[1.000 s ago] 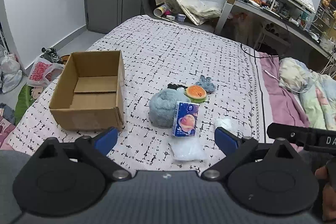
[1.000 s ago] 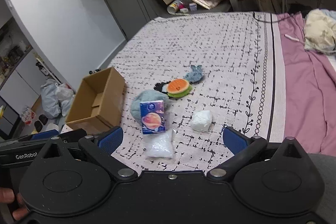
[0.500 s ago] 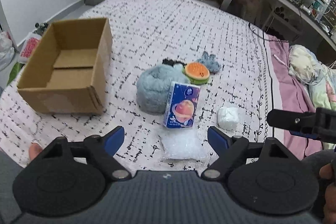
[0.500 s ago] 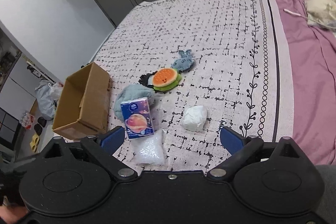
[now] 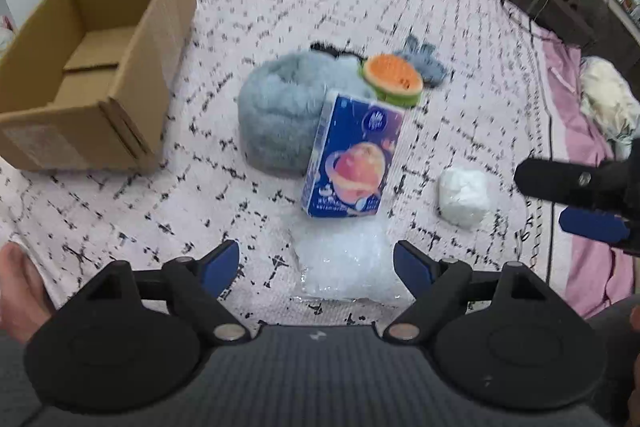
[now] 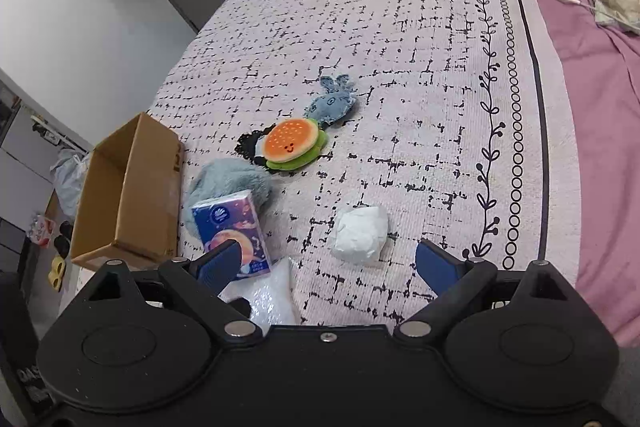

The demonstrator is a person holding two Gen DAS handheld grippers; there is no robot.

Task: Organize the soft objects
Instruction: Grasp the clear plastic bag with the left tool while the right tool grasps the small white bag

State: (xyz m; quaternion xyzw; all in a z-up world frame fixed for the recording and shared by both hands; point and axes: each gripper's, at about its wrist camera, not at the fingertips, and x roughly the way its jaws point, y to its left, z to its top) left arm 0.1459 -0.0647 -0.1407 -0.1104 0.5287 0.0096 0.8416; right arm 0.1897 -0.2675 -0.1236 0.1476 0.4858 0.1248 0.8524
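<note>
Left gripper (image 5: 316,263): you held it spread wide, bubble wrap (image 5: 344,267) between fingers.
Right gripper (image 6: 328,263): spread, ungripped; wad (image 6: 362,235) at 12.
Box (image 5: 96,27): at 10.

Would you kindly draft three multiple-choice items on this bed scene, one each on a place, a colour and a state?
1. Where does the tissue pack stand?
A. inside the cardboard box
B. against the fluffy blue-grey plush
C. on the pink sheet

2. What colour is the burger plush's top?
A. orange
B. purple
C. black

3. How are the left gripper's jaws?
A. shut on the tissue pack
B. shut on nothing
C. open

Answers: 1 B, it leans on the fluffy blue-grey plush; 2 A, its bun is orange over a green rim; 3 C, the blue pads stand wide apart above the clear plastic bag.
</note>
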